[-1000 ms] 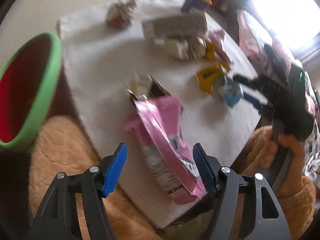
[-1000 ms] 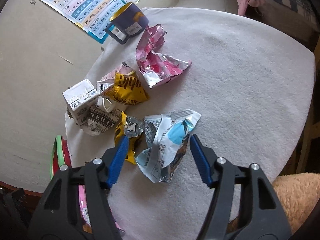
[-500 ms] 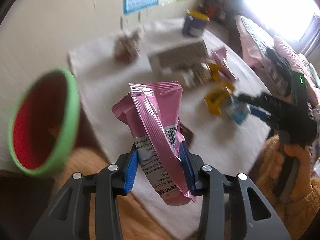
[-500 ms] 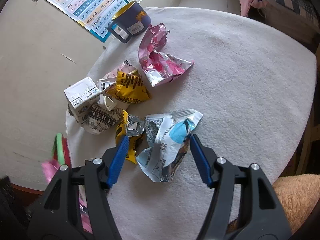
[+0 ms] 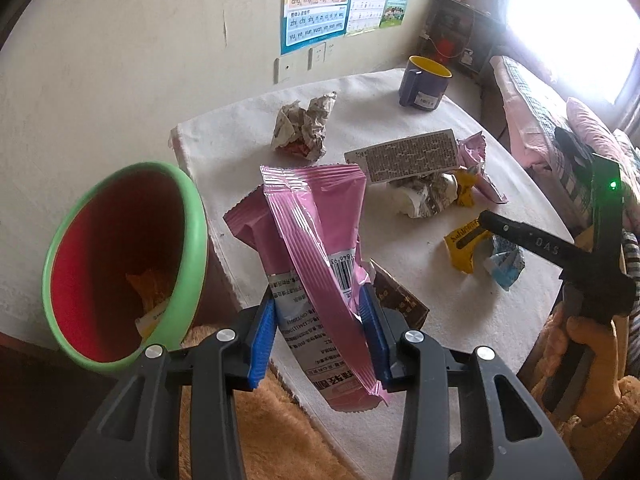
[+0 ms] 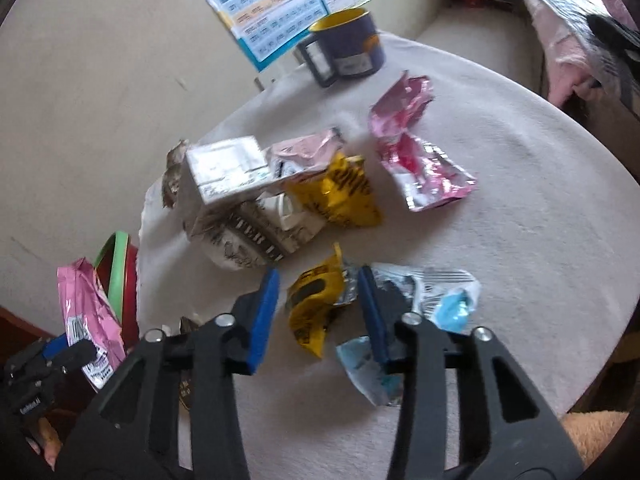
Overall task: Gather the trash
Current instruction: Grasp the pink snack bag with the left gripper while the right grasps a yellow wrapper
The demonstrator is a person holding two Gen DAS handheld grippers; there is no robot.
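My left gripper (image 5: pixel 318 334) is shut on a pink snack wrapper (image 5: pixel 316 240) and holds it upright above the table's near edge, just right of a green-rimmed red bin (image 5: pixel 120 264). The wrapper (image 6: pixel 86 316) and the bin (image 6: pixel 118 268) also show at the far left of the right wrist view. My right gripper (image 6: pixel 318 316) is open, its fingers either side of a small yellow wrapper (image 6: pixel 316 304) on the table. A crumpled blue and silver wrapper (image 6: pixel 432 312) lies just right of it.
The round white-covered table (image 6: pixel 520 240) also holds a white carton (image 6: pixel 228 172), a yellow wrapper (image 6: pixel 344 196), a pink foil wrapper (image 6: pixel 416 160), crumpled paper (image 5: pixel 304 126), a brown wrapper (image 5: pixel 396 300) and a blue mug (image 6: pixel 344 50). A wall stands behind.
My left gripper shut on the pink wrapper and lifted it off the table toward the bin. My right gripper shifted left from the blue wrapper to the small yellow one.
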